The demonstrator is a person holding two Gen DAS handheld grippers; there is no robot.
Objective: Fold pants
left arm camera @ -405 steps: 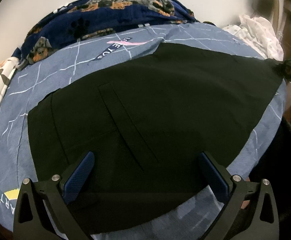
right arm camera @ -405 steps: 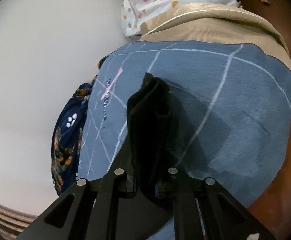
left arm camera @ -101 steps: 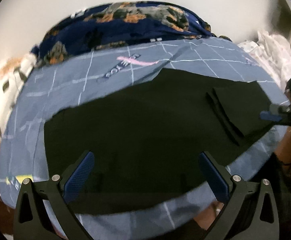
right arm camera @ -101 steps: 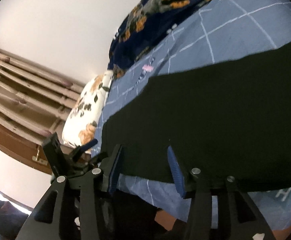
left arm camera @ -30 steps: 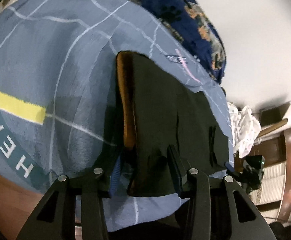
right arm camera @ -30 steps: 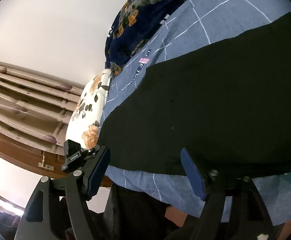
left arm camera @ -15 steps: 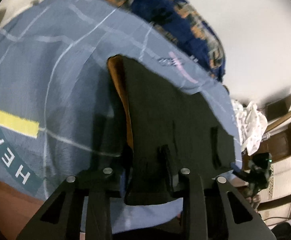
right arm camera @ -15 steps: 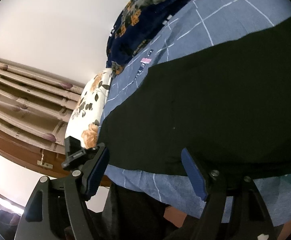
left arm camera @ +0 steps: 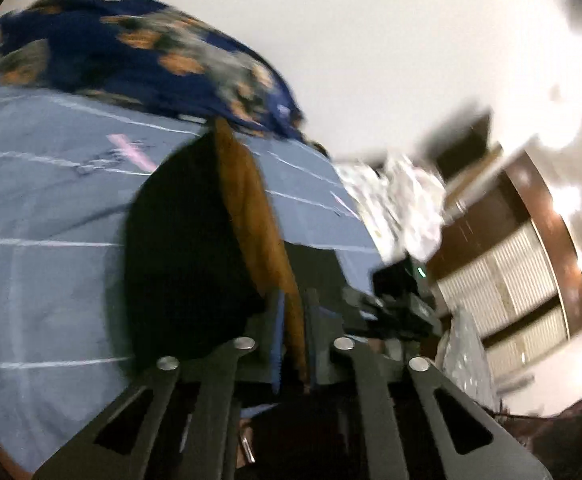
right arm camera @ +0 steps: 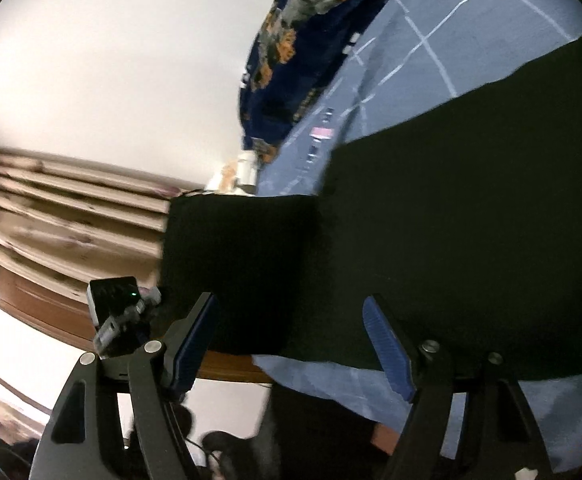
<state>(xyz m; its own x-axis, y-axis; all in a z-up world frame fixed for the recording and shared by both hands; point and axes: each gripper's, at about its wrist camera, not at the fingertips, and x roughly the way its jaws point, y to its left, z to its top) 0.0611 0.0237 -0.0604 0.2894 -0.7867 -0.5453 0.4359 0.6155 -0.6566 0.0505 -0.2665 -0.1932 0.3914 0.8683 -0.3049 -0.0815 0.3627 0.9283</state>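
Observation:
The black pants (right arm camera: 471,208) lie spread on the blue grid-pattern bedsheet (right arm camera: 451,12). My left gripper (left arm camera: 291,320) is shut on the waist end of the pants (left arm camera: 187,248), lifted off the bed so the orange-brown lining (left arm camera: 251,208) shows. That raised end (right arm camera: 243,272) hangs in the air in the right wrist view, with the left gripper's body (right arm camera: 119,312) beside it. My right gripper (right arm camera: 291,344) is open and empty, at the near edge of the pants. The right gripper's body (left arm camera: 403,300) shows in the left wrist view.
A dark blue dog-print blanket (left arm camera: 131,52) lies along the far side of the bed by the white wall. A white crumpled cloth (left arm camera: 403,204) lies at the bed's right end. Curtains (right arm camera: 51,208) hang to the left. The bed's wooden edge (right arm camera: 227,368) is close below.
My left gripper has lifted the waist end of the pants and swung it over toward the right gripper. The right gripper has stayed open at the near edge.

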